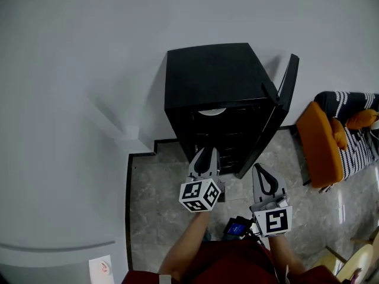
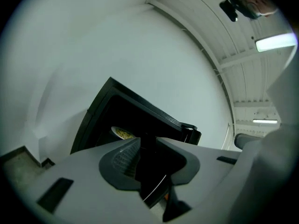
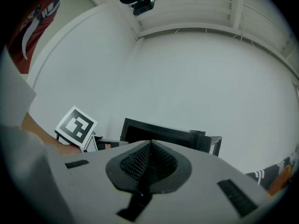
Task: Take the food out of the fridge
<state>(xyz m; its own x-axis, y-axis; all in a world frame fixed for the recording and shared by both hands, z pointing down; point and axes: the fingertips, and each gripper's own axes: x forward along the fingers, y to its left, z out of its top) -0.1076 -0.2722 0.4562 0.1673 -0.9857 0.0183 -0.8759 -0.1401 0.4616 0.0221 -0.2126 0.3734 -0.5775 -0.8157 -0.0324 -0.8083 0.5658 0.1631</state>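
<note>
The black fridge (image 1: 207,76) stands against the wall with its door (image 1: 279,105) open to the right; the food, a plate (image 1: 211,112) of something yellowish, sits on the top shelf just inside the opening. The left gripper (image 1: 205,157) points level at the shelves below the plate, its jaws apart with nothing between them; the right gripper (image 1: 264,177) waits lower, near the door's foot, jaws pressed together and empty. The plate's rim looks thin, though the dark interior hides most of it; a pinch on one edge could tilt it and spill the food; too low an approach could strike the shelf front.
</note>
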